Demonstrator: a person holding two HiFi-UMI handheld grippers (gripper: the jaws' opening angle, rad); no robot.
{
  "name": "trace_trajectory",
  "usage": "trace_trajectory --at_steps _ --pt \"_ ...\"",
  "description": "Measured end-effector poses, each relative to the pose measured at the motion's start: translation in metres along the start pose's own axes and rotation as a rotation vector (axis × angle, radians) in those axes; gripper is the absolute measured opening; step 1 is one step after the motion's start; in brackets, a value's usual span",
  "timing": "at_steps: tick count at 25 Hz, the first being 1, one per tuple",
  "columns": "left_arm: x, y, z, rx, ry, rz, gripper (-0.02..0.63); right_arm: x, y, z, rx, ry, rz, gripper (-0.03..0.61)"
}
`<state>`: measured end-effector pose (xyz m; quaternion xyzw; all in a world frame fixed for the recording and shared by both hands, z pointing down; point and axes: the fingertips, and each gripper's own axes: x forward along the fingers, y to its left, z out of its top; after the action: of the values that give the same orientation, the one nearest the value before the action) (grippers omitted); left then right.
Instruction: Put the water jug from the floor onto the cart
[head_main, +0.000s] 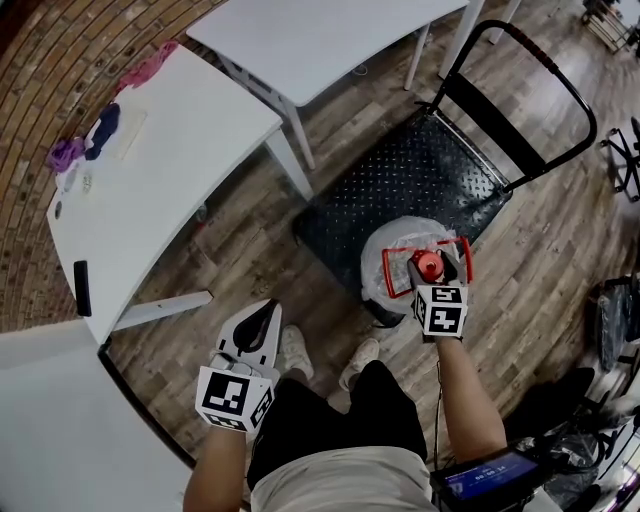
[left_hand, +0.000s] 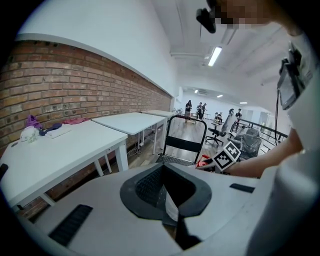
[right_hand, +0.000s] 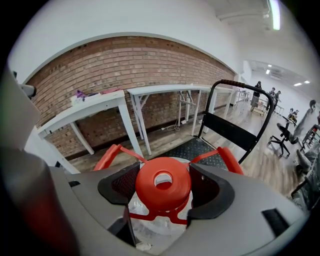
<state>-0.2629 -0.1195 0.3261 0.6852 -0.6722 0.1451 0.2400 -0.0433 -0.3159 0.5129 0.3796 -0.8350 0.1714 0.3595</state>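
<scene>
The right gripper is clamped on the red cap of the water jug, directly beneath it, with the cart just beyond. The left gripper is closed on nothing.

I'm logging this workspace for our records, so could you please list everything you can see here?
water jug: one, clear with red cap and red handle, at the cart's near corner
cart: one, black, on the wood floor
tables: two, white, beside the brick wall
cloths: several, purple, blue and pink, on the nearer table
flat black item: one, black, on the same table
people: several, too far away to tell colours, down the room
shoes: two, white, on the floor
left tool: one, grey, jaws together, empty, at the person's left
right tool: one, grey, jaws closed on the jug's cap
</scene>
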Motion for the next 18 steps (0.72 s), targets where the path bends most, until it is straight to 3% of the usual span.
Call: trace_trajectory --at_steps 14,18 --pt "0.012 -0.004 -0.003 -0.005 0.014 -0.019 -0.002 0.006 0.005 -0.012 0.004 0.027 0.005 0.313" --pt "0.014 -0.009 0.002 0.003 0.006 -0.036 -0.002 -0.012 0.004 -0.002 0.014 -0.017 0.0 0.313"
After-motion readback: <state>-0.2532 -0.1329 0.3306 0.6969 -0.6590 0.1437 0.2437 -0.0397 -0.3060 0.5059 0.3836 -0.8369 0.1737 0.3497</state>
